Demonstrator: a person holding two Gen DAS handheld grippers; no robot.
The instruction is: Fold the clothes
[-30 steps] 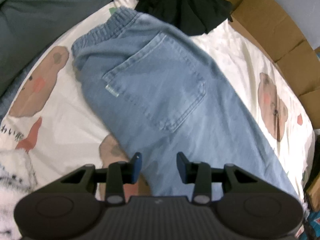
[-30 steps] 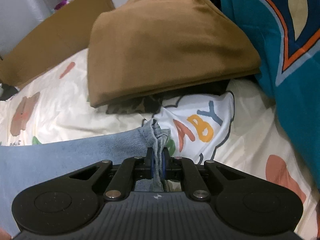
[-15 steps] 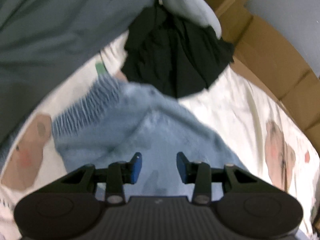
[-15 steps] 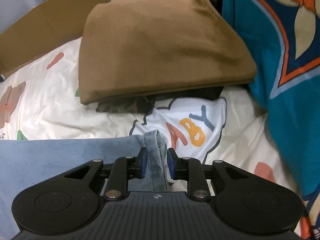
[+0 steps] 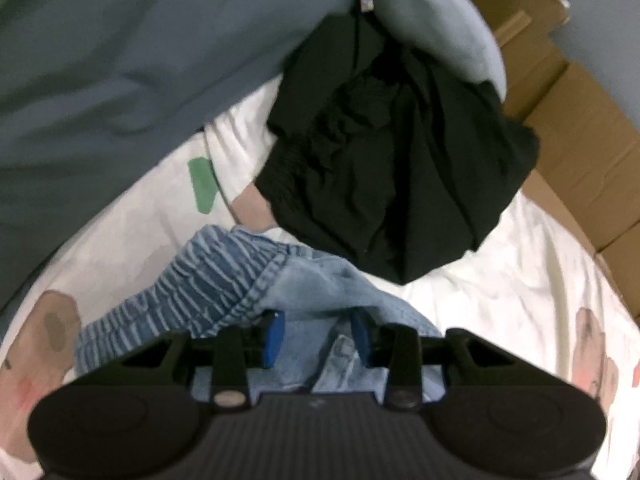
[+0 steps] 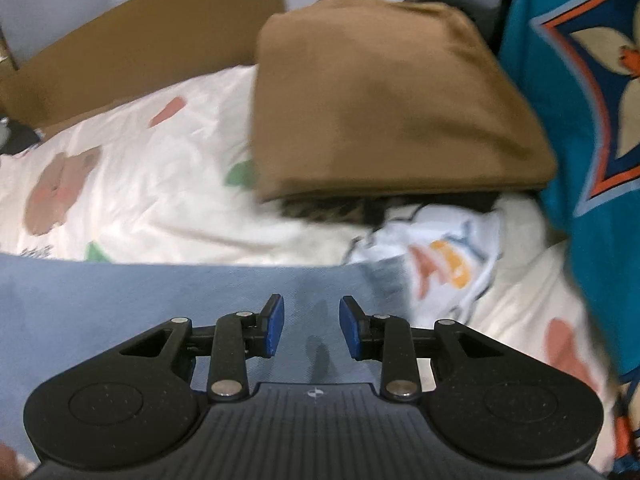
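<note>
Light blue jeans lie on a white printed bedsheet. In the left wrist view their elastic waistband (image 5: 192,300) is bunched just ahead of my left gripper (image 5: 316,338), which is open with denim lying between its blue pads. In the right wrist view the flat leg end of the jeans (image 6: 160,300) lies under my right gripper (image 6: 311,326), which is open and holds nothing.
A crumpled black garment (image 5: 392,176) lies beyond the waistband, with a grey-blue duvet (image 5: 120,60) at left and cardboard (image 5: 580,120) at right. A folded brown garment (image 6: 380,112) tops a stack ahead of the right gripper; a teal patterned cloth (image 6: 592,120) is at right.
My right gripper has opened and let go of the jeans' leg hem, which now lies flat. My left gripper has moved up the jeans to the waistband, staying open.
</note>
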